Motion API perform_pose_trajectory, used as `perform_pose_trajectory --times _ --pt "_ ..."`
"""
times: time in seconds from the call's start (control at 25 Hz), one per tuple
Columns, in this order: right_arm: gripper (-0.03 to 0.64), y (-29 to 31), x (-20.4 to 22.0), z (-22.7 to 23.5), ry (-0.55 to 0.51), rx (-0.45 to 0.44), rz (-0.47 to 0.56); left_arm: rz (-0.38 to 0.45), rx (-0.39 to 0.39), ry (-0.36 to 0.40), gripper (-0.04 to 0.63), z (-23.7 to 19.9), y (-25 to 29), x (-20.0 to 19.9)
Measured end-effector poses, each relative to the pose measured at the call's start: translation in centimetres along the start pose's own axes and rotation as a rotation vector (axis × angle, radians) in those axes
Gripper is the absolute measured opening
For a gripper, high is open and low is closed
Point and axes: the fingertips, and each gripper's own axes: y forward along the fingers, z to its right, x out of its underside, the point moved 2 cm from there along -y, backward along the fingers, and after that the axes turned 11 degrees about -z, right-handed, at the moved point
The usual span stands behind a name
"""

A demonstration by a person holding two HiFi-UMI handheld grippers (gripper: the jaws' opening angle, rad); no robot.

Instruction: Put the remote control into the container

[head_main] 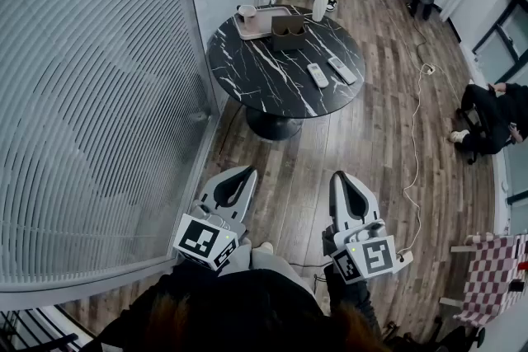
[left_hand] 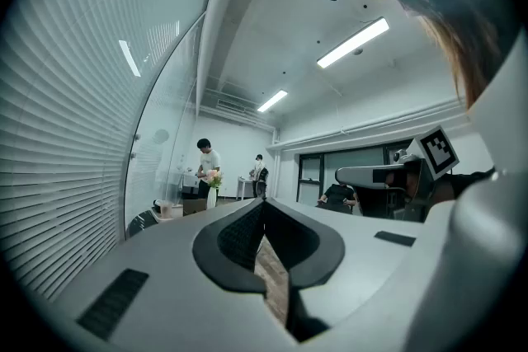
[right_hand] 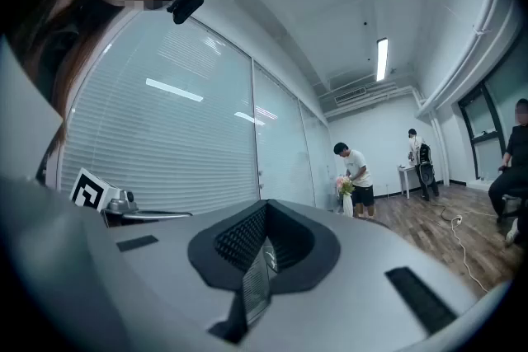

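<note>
The person stands on the wooden floor [head_main: 371,161], well apart from the round dark surface [head_main: 264,86], and holds both tools level in front of the body, pointing toward it. The left gripper [head_main: 247,171] has its jaws closed together with nothing between them. The right gripper [head_main: 338,176] is the same, tips meeting and empty (each gripper's own view shows only the room beyond the tips). This looks like a carrying posture for the approach, since nothing is within reach yet. The task's things all lie on the surface. A nearer remote control [head_main: 318,76] and a second remote control [head_main: 342,70] rest flat side by side near its right edge. The brown container [head_main: 288,32] stands farther back, beside a tray [head_main: 247,27] with a cup [head_main: 247,11], and near a vase [head_main: 320,6]. Which remote is meant I cannot tell. I judge that the task is not yet started; the next step would be to come closer and open one pair of jaws before reaching.
</note>
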Motion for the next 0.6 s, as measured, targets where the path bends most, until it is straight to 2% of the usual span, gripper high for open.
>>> perform_pose_trajectory --times 0.6 --pt "0.015 0.0 -0.6 0.9 0.006 -0.016 0.023 0.004 -0.003 -0.002 0.009 0.5 1.0 -0.2"
